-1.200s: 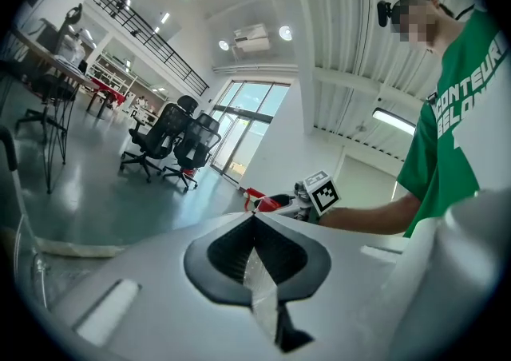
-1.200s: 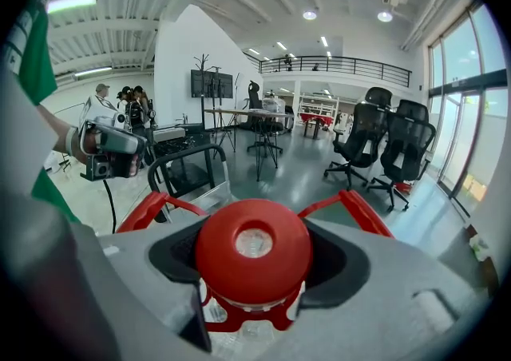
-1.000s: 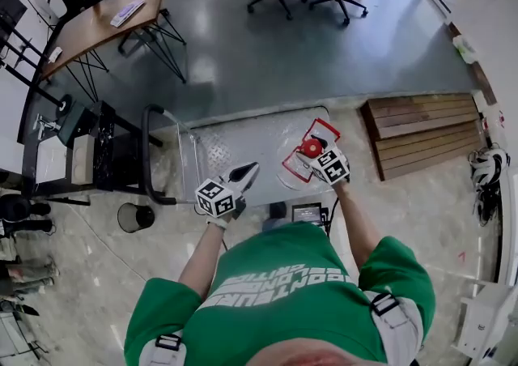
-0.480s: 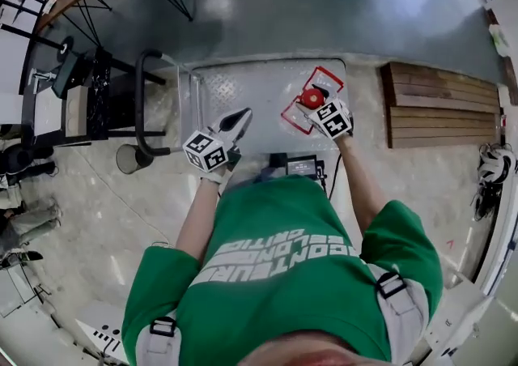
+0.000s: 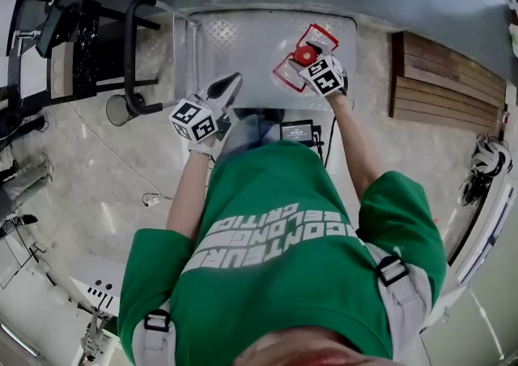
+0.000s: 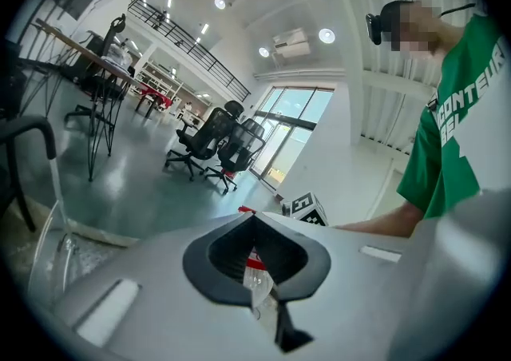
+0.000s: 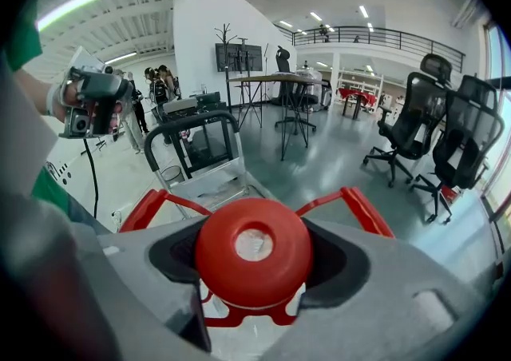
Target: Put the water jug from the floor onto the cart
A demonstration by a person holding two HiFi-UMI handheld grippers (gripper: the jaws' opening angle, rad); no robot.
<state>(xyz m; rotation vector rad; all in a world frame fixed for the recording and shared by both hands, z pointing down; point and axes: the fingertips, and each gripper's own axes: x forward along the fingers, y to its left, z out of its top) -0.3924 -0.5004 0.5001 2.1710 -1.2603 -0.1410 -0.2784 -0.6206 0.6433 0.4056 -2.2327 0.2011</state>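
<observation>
The head view looks steeply down from above the person's shoulders [image 5: 275, 275] onto the cart [image 5: 243, 40]. Each gripper view sits close behind its own jaws, facing level across the hall. Both catch the office chairs [image 6: 215, 144], and the right also shares the cart.

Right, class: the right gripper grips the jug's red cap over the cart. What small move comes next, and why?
Probably ease the water jug straight down onto the cart deck before opening. The right gripper has its jaws shut on the red cap above the deck, and no view shows the base touching.
</observation>
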